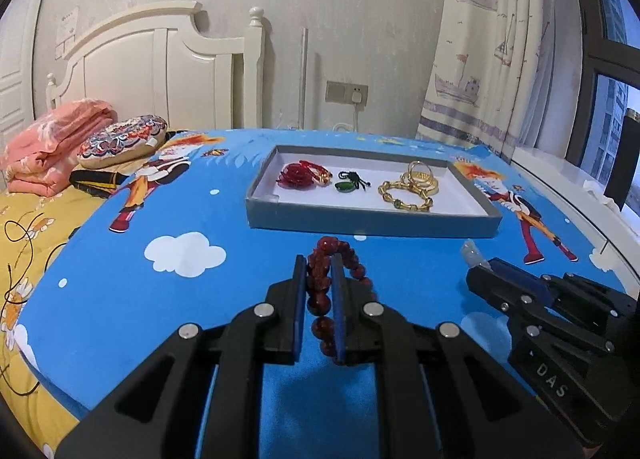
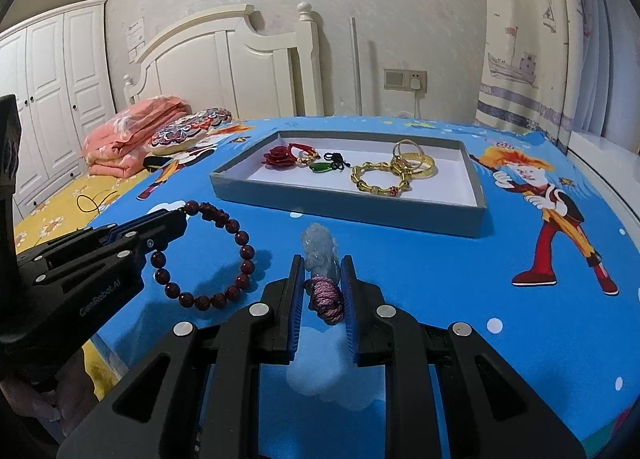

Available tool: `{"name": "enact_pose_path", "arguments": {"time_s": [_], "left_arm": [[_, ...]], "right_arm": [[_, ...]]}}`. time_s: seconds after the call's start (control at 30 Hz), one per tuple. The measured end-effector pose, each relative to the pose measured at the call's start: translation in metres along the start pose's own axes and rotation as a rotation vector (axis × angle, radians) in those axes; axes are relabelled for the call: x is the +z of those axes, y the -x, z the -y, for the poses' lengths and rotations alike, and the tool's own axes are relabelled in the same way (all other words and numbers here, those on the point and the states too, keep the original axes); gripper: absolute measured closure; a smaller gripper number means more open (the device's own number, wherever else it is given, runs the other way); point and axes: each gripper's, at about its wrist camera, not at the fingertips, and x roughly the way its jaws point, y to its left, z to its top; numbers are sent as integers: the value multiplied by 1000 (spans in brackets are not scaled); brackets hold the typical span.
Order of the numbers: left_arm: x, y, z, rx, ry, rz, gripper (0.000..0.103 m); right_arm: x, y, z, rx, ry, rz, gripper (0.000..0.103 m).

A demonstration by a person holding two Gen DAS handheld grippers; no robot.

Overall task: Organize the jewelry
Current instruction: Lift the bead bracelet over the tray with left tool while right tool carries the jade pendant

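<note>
We are seeing glossy dark-red beads on the bracelet (image 2: 208, 259), shiny gold-toned metal bangles (image 2: 414, 161) lying in a matt grey cardboard tray (image 2: 344, 207). The printed blue cloth sheet (image 2: 440, 279) is looking smooth and matt, and a translucent pale stone pendant (image 2: 320, 253) is carrying a braided purple cord.

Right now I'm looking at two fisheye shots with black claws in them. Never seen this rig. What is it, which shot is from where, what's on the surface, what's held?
No robot here: a person holds a two-finger gripper in each hand, each with a camera looking along its fingers.

The left wrist view shows the left gripper shut on a dark red bead bracelet. The right wrist view shows the right gripper shut on a pale carved pendant with a purple cord.

Both sit over a blue cartoon bedsheet. Ahead lies a shallow grey tray already holding a red rose piece, a green pendant, a gold bead bracelet and gold bangles.
</note>
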Motion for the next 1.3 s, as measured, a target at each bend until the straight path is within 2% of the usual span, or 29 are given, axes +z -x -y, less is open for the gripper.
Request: {"name": "enact_pose_path", "arguments": {"time_s": [0.4, 0.7, 1.03, 1.3], "left_arm": [[-1, 13, 1, 12, 15, 58, 91], [18, 3, 8, 12, -21, 76, 91], [59, -16, 19, 22, -58, 118, 91], [107, -47, 26, 23, -78, 133, 91]], "right_arm": [[8, 8, -4, -62, 11, 36, 85], [21, 5, 3, -100, 9, 62, 85], [50, -10, 19, -136, 4, 83, 85], [74, -39, 38, -160, -22, 56, 85]]}}
